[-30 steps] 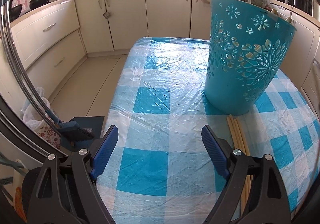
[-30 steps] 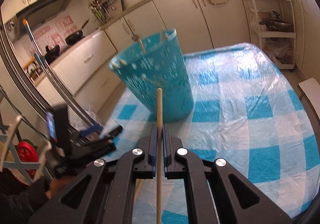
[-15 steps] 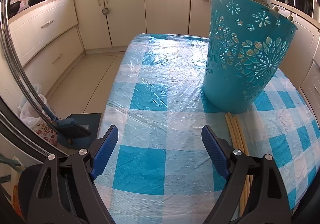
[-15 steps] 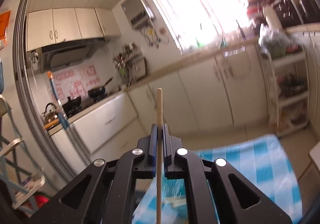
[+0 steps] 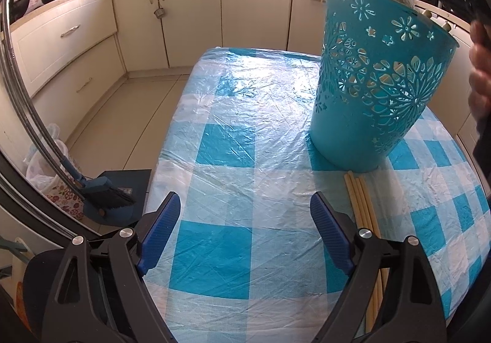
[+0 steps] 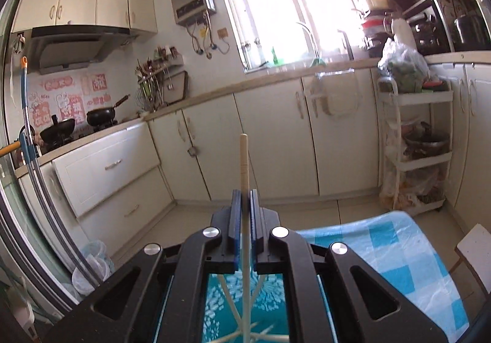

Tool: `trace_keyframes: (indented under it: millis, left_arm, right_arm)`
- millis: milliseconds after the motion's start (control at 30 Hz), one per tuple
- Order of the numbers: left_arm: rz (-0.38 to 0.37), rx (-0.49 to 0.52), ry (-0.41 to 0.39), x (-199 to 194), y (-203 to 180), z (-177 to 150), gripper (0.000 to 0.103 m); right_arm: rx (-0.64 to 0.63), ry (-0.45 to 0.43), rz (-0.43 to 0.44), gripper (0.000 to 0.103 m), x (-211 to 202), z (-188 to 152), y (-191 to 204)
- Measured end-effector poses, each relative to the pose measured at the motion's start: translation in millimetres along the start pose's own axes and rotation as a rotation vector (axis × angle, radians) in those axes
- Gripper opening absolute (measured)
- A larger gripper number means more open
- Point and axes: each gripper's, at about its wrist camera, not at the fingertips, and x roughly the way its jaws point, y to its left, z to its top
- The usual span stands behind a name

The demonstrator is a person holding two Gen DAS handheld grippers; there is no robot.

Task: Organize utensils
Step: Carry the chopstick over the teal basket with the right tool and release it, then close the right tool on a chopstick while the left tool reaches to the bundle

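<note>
Right gripper [image 6: 244,205] clamped on one chopstick [image 6: 243,159] above basket [image 5: 377,79], left gripper [image 5: 245,220] wide open & empty; I reckon approx halfway, w/ several chopsticks [image 5: 360,202] left on desk [image 5: 245,134].

Daylight blew out the kitchen window [image 6: 285,5], glared off the plastic tablecloth [image 5: 245,103]; fisheye edges curved, darkened, both views sharp.
</note>
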Motion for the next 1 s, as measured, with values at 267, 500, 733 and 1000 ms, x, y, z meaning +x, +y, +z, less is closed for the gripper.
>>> trace_keyframes:
  millis: [267,500,733,1000]
  left_arm:
    - [0.005,-0.011,0.005,2.9,1.9,-1.1,0.083]
    - [0.007,-0.030,0.006,3.5,4.5,-1.1,0.084]
    - [0.002,-0.057,0.013,4.9,9.0,-1.4,0.084]
    - [-0.011,-0.093,0.028,8.3,15.8,-1.1,0.084]
  right_arm:
    - [0.022,-0.013,0.025,0.008,-44.4,-0.5,-5.8]
    - [0.029,0.000,0.016,0.021,-99.8,-26.2,-8.6]
    - [-0.004,0.409,0.031,0.023,-71.2,-121.5,2.4]
    - [-0.046,0.593,0.009,0.020,-17.0,-150.1,20.3]
